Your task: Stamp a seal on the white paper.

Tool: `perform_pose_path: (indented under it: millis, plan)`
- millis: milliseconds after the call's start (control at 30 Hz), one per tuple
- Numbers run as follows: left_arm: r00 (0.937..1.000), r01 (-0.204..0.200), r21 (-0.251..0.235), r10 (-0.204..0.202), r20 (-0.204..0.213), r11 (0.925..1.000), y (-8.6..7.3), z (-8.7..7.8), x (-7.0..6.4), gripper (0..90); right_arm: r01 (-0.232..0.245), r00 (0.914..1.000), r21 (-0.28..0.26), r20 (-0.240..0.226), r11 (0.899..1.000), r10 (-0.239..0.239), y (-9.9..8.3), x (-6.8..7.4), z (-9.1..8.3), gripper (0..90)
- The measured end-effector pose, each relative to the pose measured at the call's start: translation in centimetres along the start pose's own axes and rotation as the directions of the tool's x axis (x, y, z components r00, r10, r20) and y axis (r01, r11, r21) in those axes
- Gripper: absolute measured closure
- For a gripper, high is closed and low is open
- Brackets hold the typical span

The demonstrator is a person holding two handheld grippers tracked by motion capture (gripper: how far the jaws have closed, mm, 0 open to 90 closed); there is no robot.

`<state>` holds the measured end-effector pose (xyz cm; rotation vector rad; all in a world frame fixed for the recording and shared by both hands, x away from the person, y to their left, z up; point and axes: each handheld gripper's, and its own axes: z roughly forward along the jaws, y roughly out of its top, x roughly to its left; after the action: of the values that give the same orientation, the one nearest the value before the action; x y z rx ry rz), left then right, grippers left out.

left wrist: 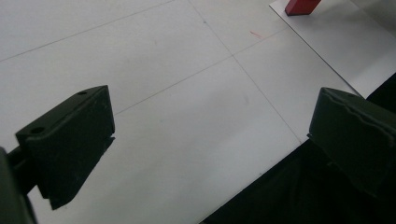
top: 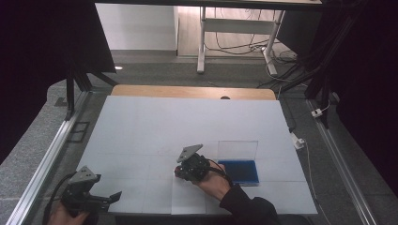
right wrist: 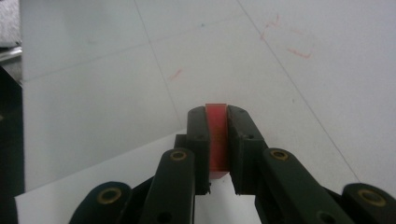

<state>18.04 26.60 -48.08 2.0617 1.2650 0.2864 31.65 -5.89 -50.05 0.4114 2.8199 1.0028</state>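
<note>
A thin red block (right wrist: 217, 122) stands on edge between the jaws of my right gripper (right wrist: 218, 156), which is shut on it just above the white table mat (right wrist: 93, 93). From above, the right gripper (top: 179, 172) sits near the middle of the front half of the mat, with the red block (top: 177, 173) at its tip. My left gripper (top: 114, 196) is at the front left corner, its jaws wide apart and nothing between them. Looking along the left gripper (left wrist: 210, 135), the red block (left wrist: 302, 5) shows far off at the top right.
A blue box (top: 239, 171) with its clear lid (top: 238, 150) standing upright lies just right of the right hand. A loose white sheet (top: 187, 199) lies at the mat's front edge. A wooden strip (top: 192, 91) borders the far side. Metal rails (top: 47, 159) flank the table.
</note>
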Motion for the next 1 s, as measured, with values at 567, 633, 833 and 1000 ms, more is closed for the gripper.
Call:
perform_pose_path:
  millis: [567,633,833,1000]
  plan:
    - [1.0000,0.001,0.006,-0.001,0.000,1.0000,0.04,0.07,-0.04,0.8,0.009,0.9998,0.001,0.020,1.000,-0.009,0.02,0.48,0.23,81.6]
    - [1.0000,0.001,0.006,-0.001,-0.001,1.0000,0.04,0.06,-0.03,0.7,-0.013,0.9999,-0.006,0.003,1.000,0.013,-0.09,0.15,0.22,81.6]
    - [1.0000,0.001,0.006,-0.001,-0.001,1.0000,0.03,0.05,-0.02,0.7,-0.037,0.9992,-0.014,-0.015,0.999,0.037,-0.22,-0.20,0.24,81.7]
    - [1.0000,0.001,0.007,-0.001,-0.001,1.0000,0.05,0.08,-0.06,0.8,-0.014,0.9999,-0.011,0.007,1.000,0.014,-0.14,0.29,0.25,81.6]
